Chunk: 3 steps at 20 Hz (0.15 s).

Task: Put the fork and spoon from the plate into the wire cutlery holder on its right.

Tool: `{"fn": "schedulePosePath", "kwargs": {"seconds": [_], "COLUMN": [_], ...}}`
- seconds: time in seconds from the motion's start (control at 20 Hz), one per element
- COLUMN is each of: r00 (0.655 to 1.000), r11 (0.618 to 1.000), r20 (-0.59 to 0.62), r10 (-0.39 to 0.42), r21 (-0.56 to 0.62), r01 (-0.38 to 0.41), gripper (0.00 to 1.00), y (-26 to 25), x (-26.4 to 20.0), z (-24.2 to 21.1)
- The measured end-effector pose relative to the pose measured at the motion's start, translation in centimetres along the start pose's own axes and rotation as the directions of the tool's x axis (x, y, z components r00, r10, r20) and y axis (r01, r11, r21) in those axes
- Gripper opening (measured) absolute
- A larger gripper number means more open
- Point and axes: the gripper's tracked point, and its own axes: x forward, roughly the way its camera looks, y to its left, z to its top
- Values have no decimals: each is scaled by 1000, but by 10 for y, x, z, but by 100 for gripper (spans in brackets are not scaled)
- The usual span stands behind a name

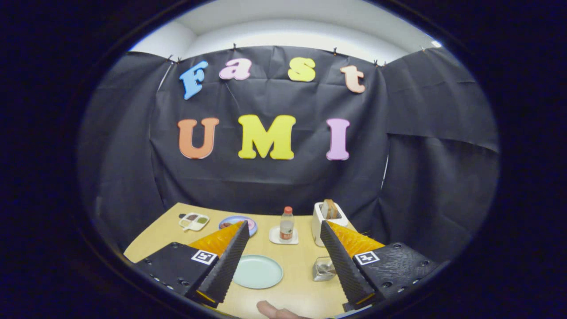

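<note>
Gripper view looks down the claw [283,259] onto a pale wooden surface [301,290], and the two fingers [228,261] stand wide apart with nothing held between them. Between the fingers, close to the left one, lies a round pale green plate [258,271]; its face looks bare from here, and I cannot make out a fork or a spoon on it. To the plate's right, touching or just beside the right finger, stands the wire cutlery holder [323,269]; something shiny glints inside it, though whether that is cutlery is too small to tell.

Beyond the fingers, a small clear bottle [286,224] with a red cap stands upright on a white square coaster [283,237]. To its right a white toaster [325,219] sits with a slice of bread poking out of its slot, partly behind the tip of the right finger. To the left of the bottle a blue dish [239,221] with some food on it peeks from behind the tip of the left finger, and further left still lies a white divided tray [194,220] holding bits of brown and green.

At the near edge of the surface, below the plate, a fingertip of a person [274,311] pokes in.
</note>
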Motion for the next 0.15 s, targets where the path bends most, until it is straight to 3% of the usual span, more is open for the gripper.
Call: {"fn": "schedulePosePath", "kwargs": {"seconds": [0.15], "r00": [997], "r11": [1000], "r20": [77], "r10": [12], "r21": [-15], "r01": [-11], "gripper": [96], "y": [5], "x": [-15], "z": [2]}}
